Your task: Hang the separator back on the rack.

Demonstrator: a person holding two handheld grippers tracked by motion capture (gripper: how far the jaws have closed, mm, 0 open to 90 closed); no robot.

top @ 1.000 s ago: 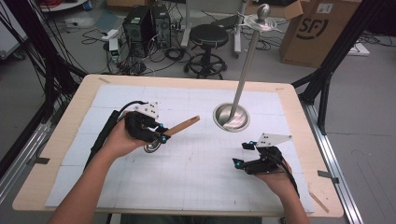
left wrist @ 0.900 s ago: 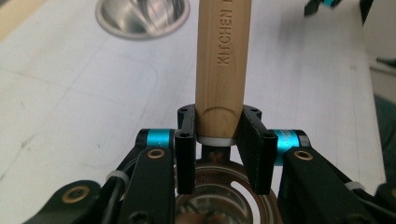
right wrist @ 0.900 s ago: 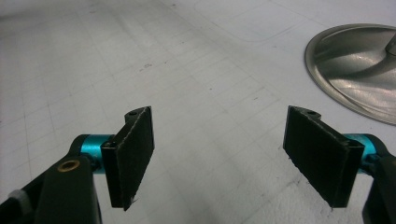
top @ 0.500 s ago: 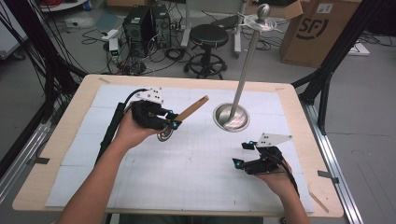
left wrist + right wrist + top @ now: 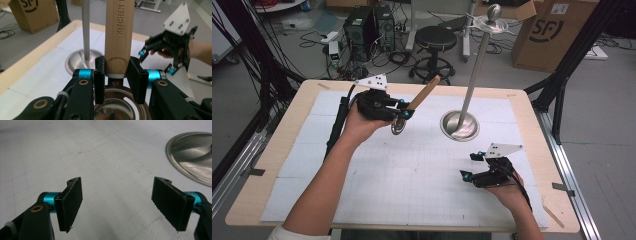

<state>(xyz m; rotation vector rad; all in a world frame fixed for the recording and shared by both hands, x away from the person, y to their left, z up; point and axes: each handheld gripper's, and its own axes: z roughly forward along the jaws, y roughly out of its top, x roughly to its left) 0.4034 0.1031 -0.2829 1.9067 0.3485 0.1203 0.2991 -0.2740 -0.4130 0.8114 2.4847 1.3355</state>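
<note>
A wooden-handled utensil (image 5: 422, 95), possibly a strainer, is clamped at the handle base by the left gripper (image 5: 401, 113), held above the table left of the metal stand (image 5: 460, 125). The right gripper (image 5: 473, 166), near the stand's base, is held open and empty.

High view: sits above your side of table (image 5: 532, 107), looking forward and down, whole top plus floor clutter behind. Left gripper view: rides your left gripper (image 5: 116, 75), super close, facing across table toward metal stand (image 5: 85, 30). Right gripper view: low over mat, jaws up close. All three catch stand's round base (image 5: 193, 157).
</note>
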